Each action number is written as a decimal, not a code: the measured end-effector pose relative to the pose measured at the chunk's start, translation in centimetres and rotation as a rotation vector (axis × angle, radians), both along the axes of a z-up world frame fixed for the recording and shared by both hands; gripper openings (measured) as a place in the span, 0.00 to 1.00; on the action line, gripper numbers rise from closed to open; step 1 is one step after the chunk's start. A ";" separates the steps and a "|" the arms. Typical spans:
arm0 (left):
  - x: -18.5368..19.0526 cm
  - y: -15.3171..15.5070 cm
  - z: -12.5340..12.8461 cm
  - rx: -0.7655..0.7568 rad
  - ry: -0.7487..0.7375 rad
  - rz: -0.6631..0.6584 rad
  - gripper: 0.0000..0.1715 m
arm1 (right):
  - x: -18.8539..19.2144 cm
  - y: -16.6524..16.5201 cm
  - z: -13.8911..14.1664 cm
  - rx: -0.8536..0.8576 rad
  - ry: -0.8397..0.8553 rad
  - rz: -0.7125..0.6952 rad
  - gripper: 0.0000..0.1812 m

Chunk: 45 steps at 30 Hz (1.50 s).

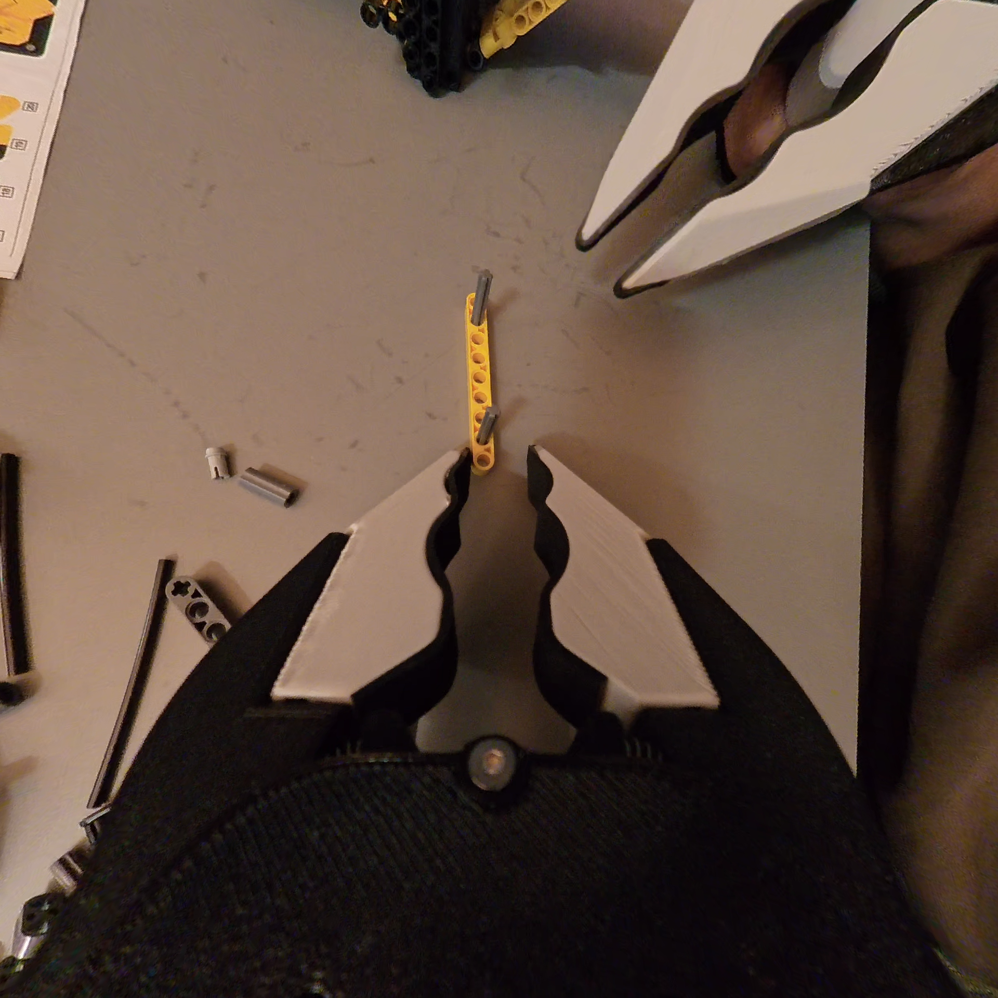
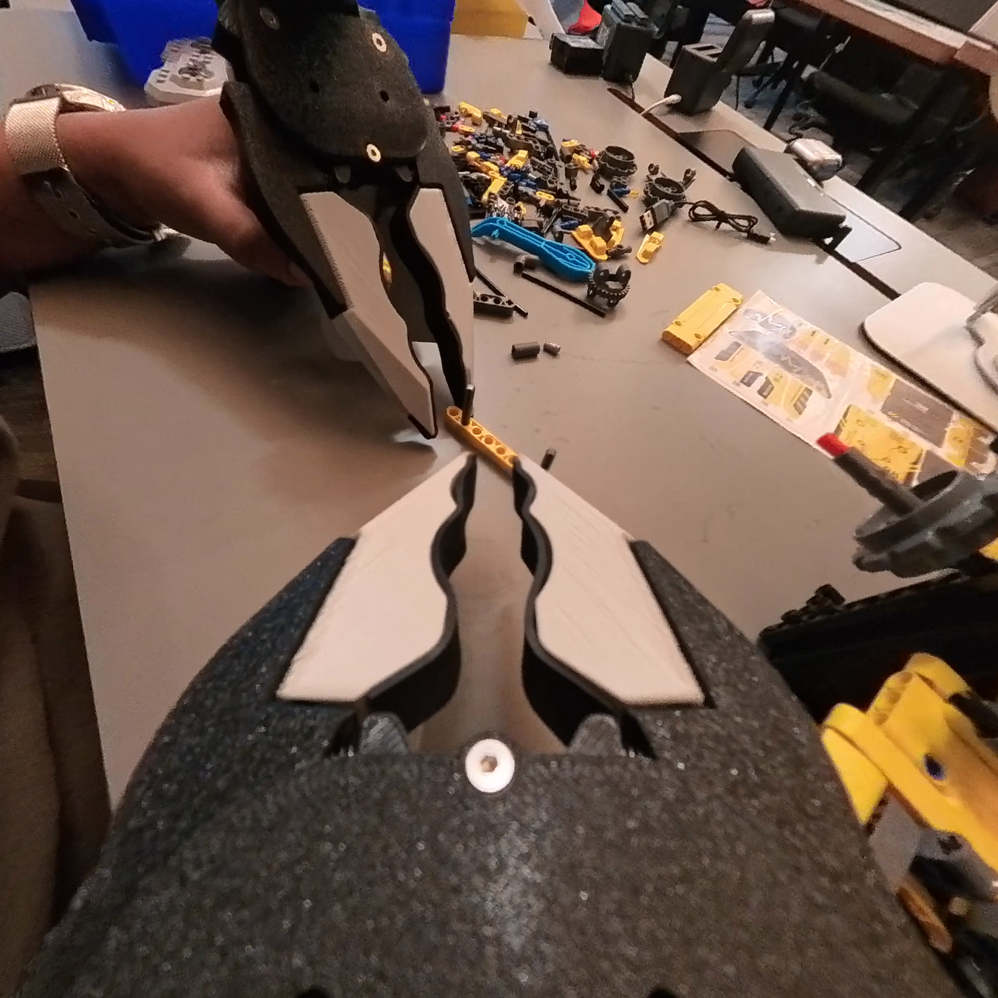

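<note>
A yellow beam with several holes (image 1: 479, 378) lies flat on the grey table (image 1: 270, 324); it also shows in the right wrist view (image 2: 480, 435). Two grey pins stand in it, one near its far end (image 1: 482, 294) and one near its near end (image 1: 489, 426). My left gripper (image 1: 498, 459) is open and empty, its tips on either side of the beam's near end, and its left fingertip (image 1: 463, 459) is right beside the beam. My right gripper (image 2: 492, 464) is open and empty; in the left wrist view (image 1: 602, 267) it hovers to the right of the beam's far end, apart from it.
Left of the beam lie a small grey pin (image 1: 218, 463), a grey sleeve (image 1: 268, 487), a short grey beam (image 1: 197, 607) and a black axle (image 1: 132, 680). A parts pile (image 2: 540, 167), blue tool (image 2: 534, 248) and sticker sheet (image 2: 837, 378) lie beyond. The table edge (image 1: 864, 486) is close on the right. The grippers' ends are close to 7 cm from one another. My left gripper is the nearer one to the small grey pin (image 1: 218, 463): about 8 cm, against 12 cm.
</note>
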<state>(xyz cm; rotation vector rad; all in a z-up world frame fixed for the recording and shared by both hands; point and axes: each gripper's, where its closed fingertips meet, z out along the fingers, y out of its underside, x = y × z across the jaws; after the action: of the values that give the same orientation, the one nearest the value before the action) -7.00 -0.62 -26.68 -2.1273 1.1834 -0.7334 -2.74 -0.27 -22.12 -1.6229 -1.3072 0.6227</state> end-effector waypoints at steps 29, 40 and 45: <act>0.0 0.0 0.0 -0.018 -0.008 -0.002 0.12 | -0.4 -0.3 -1.2 -0.002 -0.079 0.020 0.13; 0.0 0.0 0.0 -0.022 -0.009 -0.002 0.12 | -0.4 -0.4 -1.3 0.003 -0.089 0.021 0.13; 0.0 0.0 0.0 -0.027 -0.012 -0.002 0.12 | -0.4 -0.4 -1.4 0.004 -0.092 0.021 0.13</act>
<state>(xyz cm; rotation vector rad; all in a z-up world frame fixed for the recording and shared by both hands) -6.98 -0.66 -26.70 -2.1409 1.1764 -0.7654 -3.13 -0.62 -23.50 -1.6526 -1.3929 0.5632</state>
